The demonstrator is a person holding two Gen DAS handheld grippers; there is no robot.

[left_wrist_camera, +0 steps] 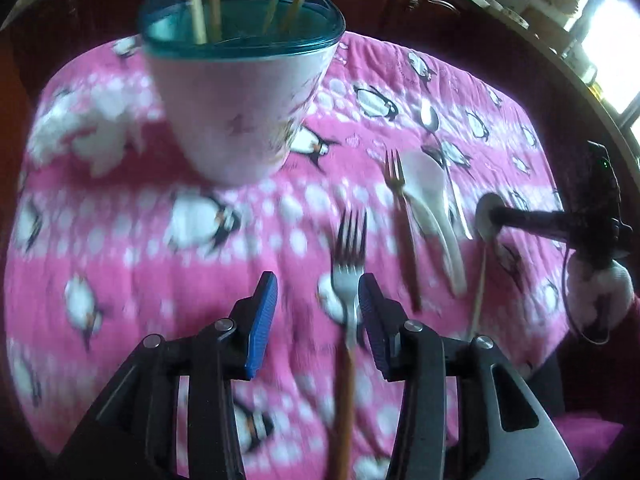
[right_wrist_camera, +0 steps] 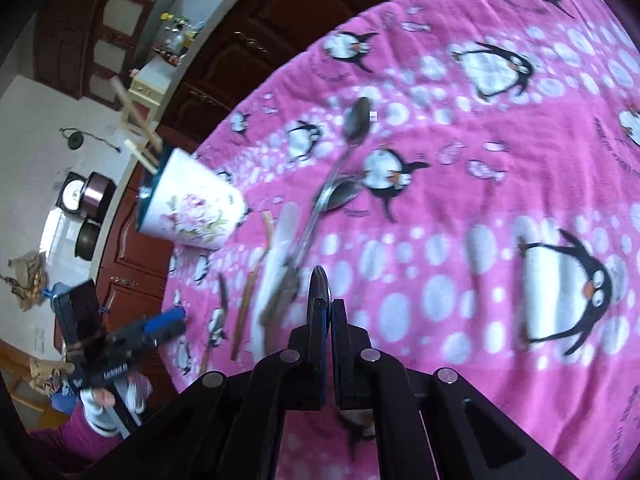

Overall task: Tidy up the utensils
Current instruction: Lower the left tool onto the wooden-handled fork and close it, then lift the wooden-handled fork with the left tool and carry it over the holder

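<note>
A white floral cup with a teal rim [left_wrist_camera: 236, 112] stands on the pink penguin cloth and holds several chopsticks [left_wrist_camera: 200, 4]; it also shows in the right wrist view [right_wrist_camera: 192, 204]. My left gripper [left_wrist_camera: 318, 304] is open over a silver fork with a wooden handle [left_wrist_camera: 350, 276], which lies between the pads, close to the right one. To its right lie a thinner fork [left_wrist_camera: 402, 216], a white spoon [left_wrist_camera: 428, 200] and a metal spoon [left_wrist_camera: 430, 118]. My right gripper [right_wrist_camera: 330, 308] is shut on a spoon [right_wrist_camera: 320, 284], seen edge-on; it also shows in the left wrist view [left_wrist_camera: 516, 218].
Two metal spoons [right_wrist_camera: 358, 120] [right_wrist_camera: 340, 196] lie on the cloth [right_wrist_camera: 500, 184] ahead of my right gripper. Dark wooden cabinets [right_wrist_camera: 256, 44] stand behind the table. The table's far edge runs just behind the cup.
</note>
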